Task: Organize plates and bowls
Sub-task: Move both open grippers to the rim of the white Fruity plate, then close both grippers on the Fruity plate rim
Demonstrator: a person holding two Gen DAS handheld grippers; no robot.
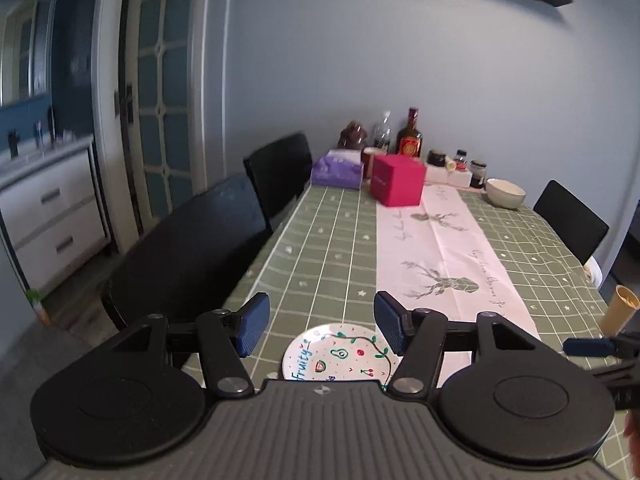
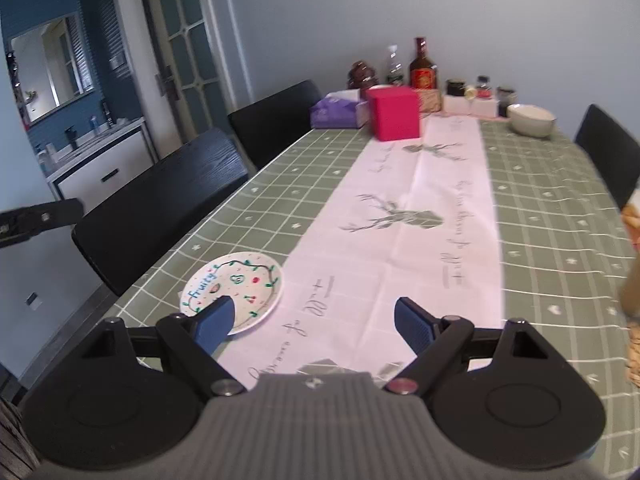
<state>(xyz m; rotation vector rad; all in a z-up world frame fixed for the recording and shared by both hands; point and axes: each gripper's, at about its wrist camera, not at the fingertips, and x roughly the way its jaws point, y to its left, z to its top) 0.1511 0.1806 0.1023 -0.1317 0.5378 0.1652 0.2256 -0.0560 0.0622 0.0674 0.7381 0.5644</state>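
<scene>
both grippers spread wide and empty, left gripper (image 1: 320, 326) hovers over the fruit plate (image 1: 340, 354) at the near table edge, bowl (image 1: 505, 193) sits far off by the jars, so best pinch the plate rim squarely and lift level.

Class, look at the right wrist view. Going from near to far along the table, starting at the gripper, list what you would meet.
right gripper → fruit-patterned plate → near deer print on the white runner → pink box → dark bottle by the wall.
</scene>
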